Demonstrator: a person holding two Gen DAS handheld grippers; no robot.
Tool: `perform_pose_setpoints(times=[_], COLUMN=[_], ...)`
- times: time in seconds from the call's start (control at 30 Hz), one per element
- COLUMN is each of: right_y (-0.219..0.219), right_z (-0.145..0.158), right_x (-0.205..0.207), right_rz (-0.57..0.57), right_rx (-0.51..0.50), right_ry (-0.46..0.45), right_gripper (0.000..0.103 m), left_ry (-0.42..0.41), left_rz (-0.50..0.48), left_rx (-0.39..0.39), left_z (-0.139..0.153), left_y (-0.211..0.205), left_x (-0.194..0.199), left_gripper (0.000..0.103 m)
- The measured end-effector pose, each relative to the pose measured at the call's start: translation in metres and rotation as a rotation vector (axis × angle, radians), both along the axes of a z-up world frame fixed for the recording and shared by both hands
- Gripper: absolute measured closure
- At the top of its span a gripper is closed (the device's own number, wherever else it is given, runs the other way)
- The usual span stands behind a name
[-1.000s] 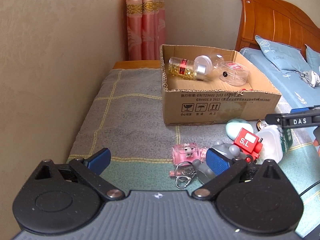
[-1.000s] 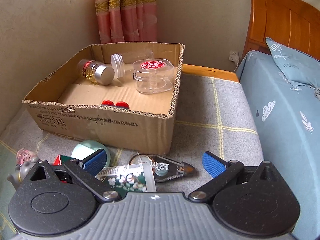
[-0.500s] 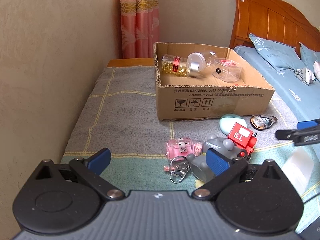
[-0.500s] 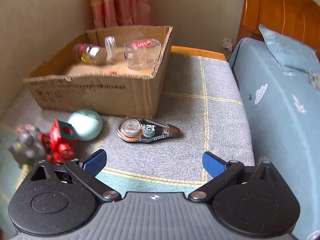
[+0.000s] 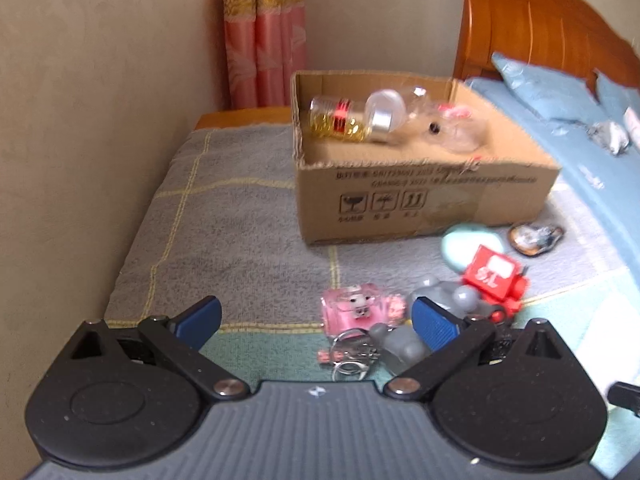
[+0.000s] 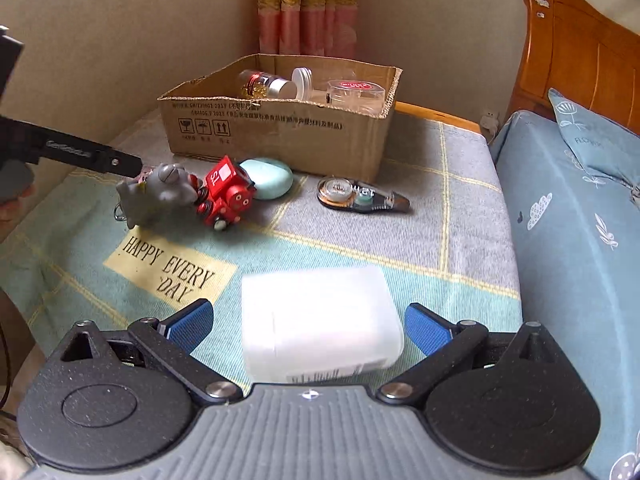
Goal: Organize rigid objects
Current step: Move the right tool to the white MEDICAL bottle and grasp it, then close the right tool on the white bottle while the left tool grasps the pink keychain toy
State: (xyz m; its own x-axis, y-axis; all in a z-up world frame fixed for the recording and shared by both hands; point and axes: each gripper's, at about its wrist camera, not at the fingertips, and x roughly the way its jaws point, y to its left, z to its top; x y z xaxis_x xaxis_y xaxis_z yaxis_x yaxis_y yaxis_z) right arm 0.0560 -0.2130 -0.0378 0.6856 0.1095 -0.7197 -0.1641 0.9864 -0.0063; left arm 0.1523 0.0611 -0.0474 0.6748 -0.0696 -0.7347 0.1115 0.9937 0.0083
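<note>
Beige walls (image 6: 120, 20) meet in a corner w/ a pink curtain (image 6: 308, 4), gold band across it. Wooden headboard (image 6: 580, 52) at right, above a blue bed (image 6: 572, 220) w/ a blue pillow (image 6: 592, 132). Beside the bed, a low surface under a grey-and-teal blanket (image 6: 460, 208), yellow grid lines, reading "HAPPY EVERY DAY". Wall socket (image 6: 490, 120) near the headboard. Soft daylight.

Both tools look alike: the left gripper (image 5: 316, 320) and right gripper (image 6: 308, 326) have blue ribbed fingertip pads (image 6: 426, 328), black speckled round housings, silver pivot screws and a grey ridged centre plate behind.
</note>
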Motion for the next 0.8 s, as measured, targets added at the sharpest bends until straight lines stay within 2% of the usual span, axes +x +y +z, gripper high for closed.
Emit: perform_pose_setpoints(times=[0.17, 0.3, 0.53, 0.8], right_y=[-0.01, -0.01, -0.004, -0.005], right_z=[-0.004, -0.011, -0.024, -0.03], right_x=[-0.006, -0.003, -0.003, 0.0], right_rz=[-0.008, 0.001, 0.014, 0.018], right_rx=[0.05, 0.044, 0.009, 0.022], right_ry=[0.008, 0.031, 0.045, 0.049], right_gripper=[0.0, 0.0, 0.0, 0.0], left_ry=[-0.01, -0.006, 0.024, 0.059], left_rz=[0.0, 0.006, 0.023, 0.114], left_rx=[-0.018, -0.02, -0.114, -0.087], left_z=[-0.005, -0.006, -0.014, -0.023], left_y=[-0.004, 0.0, 0.02, 0.053], left_x=[0.004, 0.01, 0.017, 0.01], left_gripper=[0.001, 0.001, 0.001, 0.001])
